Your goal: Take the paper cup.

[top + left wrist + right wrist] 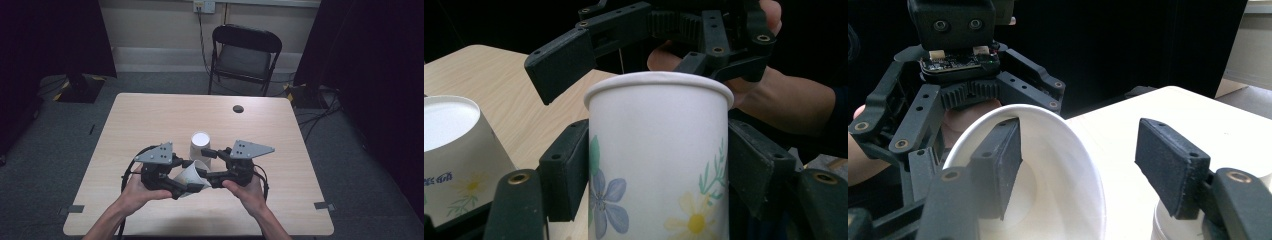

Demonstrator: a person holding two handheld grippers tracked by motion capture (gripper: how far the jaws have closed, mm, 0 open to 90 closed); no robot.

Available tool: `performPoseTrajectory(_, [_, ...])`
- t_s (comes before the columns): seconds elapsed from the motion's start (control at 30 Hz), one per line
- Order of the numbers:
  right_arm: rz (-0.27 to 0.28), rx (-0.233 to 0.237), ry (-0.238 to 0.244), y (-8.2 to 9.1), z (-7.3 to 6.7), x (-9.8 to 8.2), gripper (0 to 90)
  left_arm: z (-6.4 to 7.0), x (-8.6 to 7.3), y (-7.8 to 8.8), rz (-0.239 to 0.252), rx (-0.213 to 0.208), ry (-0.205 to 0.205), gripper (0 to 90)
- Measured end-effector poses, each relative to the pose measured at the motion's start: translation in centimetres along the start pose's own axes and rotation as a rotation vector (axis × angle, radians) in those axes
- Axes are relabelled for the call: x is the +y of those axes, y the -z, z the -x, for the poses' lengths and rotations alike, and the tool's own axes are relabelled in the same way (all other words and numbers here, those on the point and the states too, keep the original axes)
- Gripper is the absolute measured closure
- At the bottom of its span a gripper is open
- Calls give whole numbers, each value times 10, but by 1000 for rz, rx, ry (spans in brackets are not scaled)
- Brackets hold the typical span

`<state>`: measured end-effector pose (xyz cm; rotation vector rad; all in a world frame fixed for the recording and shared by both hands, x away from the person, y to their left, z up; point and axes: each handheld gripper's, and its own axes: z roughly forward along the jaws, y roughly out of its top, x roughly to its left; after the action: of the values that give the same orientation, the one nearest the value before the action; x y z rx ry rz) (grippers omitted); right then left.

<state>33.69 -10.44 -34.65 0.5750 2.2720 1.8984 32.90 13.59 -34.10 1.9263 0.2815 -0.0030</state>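
Note:
A white paper cup with a flower print point(659, 150) lies on its side just above the table, between the two grippers. My left gripper point(189, 176) is shut on its body, with a pad pressed against each side. My right gripper point(1085, 160) faces the cup's mouth point(1058, 165) and is open. Its left pad sits inside the rim. Its right pad stands outside the rim, apart from the wall. A second flowered cup point(201, 145) stands upside down on the table just behind the grippers.
The light wooden table point(150, 115) carries a small dark round spot point(238, 108) near its far edge. A black folding chair point(245, 55) stands beyond the table. Cables run across the grey floor, and dark curtains hang on both sides.

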Motion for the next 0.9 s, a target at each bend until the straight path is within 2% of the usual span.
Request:
performPoseTrajectory(0.33, [3, -9, 3, 3, 0, 2, 331, -1, 0, 4, 14, 3, 12, 325])
performPoseTrajectory(0.47, [48, -27, -23, 18, 7, 3, 317, -4, 4, 19, 59, 32, 14, 325])
performPoseTrajectory(0.5, [57, -34, -27, 22, 9, 4, 316, -5, 6, 27, 88, 45, 18, 325])
performPoseTrajectory(0.53, [62, -42, -32, 27, 11, 3, 316, -5, 6, 27, 88, 45, 18, 325])
performPoseTrajectory(0.6, [52, -40, -38, 28, 11, 0, 317, -5, 10, 39, 127, 74, 20, 325])
performPoseTrajectory(0.67, [29, -32, -34, 24, 10, -5, 317, -5, 11, 43, 159, 80, 23, 325])
performPoseTrajectory(0.83, [-10, -21, -42, 10, 8, -12, 317, -3, 12, 40, 165, 77, 18, 324])
performPoseTrajectory(0.9, [-32, -19, -26, 3, 5, -14, 317, -2, 11, 38, 152, 80, 14, 321])
